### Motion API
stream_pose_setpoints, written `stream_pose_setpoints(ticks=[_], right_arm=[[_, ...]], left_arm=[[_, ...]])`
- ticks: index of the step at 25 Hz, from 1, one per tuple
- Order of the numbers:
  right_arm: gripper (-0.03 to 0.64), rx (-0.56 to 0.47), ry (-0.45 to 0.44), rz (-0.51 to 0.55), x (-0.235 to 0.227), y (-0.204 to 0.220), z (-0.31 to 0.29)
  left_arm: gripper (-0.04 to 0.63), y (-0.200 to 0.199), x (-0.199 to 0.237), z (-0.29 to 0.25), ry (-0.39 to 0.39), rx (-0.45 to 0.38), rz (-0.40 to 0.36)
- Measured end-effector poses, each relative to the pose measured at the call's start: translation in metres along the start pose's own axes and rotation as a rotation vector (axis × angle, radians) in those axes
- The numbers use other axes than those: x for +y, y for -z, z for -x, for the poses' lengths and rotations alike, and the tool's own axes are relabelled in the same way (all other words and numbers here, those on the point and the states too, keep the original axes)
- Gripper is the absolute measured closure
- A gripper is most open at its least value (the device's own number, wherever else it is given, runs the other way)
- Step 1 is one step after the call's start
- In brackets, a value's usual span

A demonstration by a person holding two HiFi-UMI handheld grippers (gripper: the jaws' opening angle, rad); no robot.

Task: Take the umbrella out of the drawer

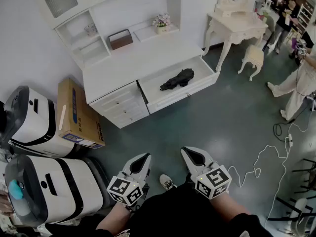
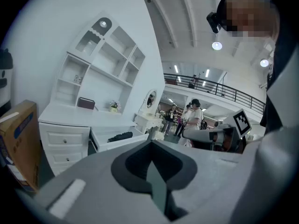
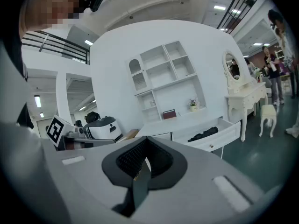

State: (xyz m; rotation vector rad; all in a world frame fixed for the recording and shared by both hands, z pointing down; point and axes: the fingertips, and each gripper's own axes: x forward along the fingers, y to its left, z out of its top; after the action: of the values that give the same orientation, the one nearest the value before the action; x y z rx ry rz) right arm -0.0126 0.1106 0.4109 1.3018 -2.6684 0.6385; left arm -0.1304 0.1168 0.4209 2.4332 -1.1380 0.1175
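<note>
Black folded umbrella [image 1: 177,79], apparently, lies in the open drawer [image 1: 185,95], exposed for retrieval. The left gripper [image 1: 144,158] and right gripper [image 1: 186,152] are clenched, empty, well apart from it; approach pending.

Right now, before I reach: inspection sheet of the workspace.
Surface: white desk, top bare; grey floor between it and the person.
Job's things: black umbrella lying in the open drawer, untouched.
Clutter: cardboard box on the floor left of the desk; brown box and flower pot on the shelves.
Grippers: left gripper and right gripper low, well short of the drawer, fingers together, nothing held.
Cables: white cable loose on the floor at right.
Surroundings: white machines at left; vanity table, stool and a person at right.
</note>
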Motion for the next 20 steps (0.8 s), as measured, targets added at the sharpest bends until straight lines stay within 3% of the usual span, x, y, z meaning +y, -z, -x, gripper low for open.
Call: stream_pose_setpoints(ticks=[20], right_arm=[[0.589,-0.072,-0.02,-0.026,-0.005,-0.015,0.0]], left_arm=[[0.595,0.001,0.0,-0.004,0.009,0.001,0.01]])
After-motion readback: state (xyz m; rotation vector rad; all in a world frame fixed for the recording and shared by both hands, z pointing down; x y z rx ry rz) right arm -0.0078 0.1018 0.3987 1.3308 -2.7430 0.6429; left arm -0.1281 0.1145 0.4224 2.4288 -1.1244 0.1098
